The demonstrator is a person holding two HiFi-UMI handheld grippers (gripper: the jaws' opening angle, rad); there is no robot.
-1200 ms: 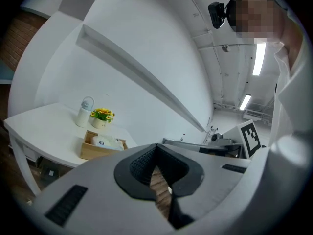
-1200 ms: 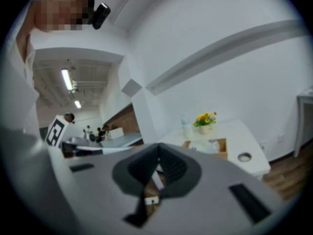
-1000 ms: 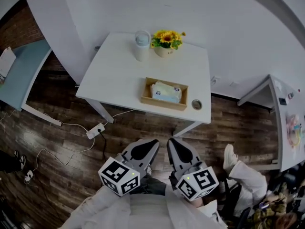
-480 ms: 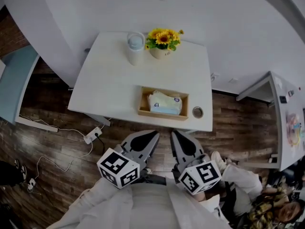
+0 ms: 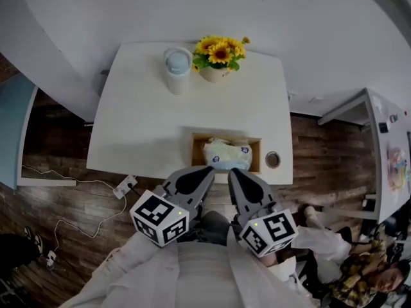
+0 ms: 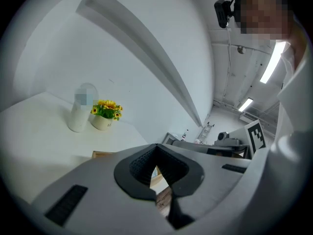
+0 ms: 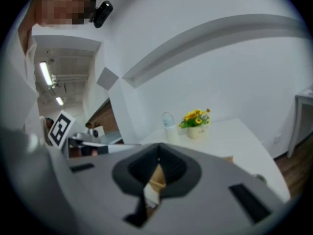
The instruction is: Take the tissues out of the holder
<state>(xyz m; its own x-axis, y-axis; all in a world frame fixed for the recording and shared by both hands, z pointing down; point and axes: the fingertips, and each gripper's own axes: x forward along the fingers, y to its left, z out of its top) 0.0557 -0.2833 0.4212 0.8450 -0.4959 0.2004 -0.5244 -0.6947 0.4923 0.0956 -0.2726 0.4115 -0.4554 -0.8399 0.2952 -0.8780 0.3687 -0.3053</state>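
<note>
Head view: tissue pack [image 5: 226, 154] lies in wooden holder [image 5: 198, 147] at near edge of table [image 5: 160, 127], just beyond both gripper tips. Left gripper [image 5: 207, 172] and right gripper [image 5: 234, 172]: jaws closed tip-to-tip, nothing held. Left gripper view shows holder rim only, w/ flowers [image 6: 105, 112] and white cup [image 6: 78, 114] behind. Pack print too small to read.

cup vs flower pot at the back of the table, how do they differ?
The cup is taller and slimmer; the pot is squat. The cup is white with a pale bluish top; the pot is cream and holds yellow flowers. In the head view the cup stands left of the pot. Both stand upright near the table's far edge.
</note>
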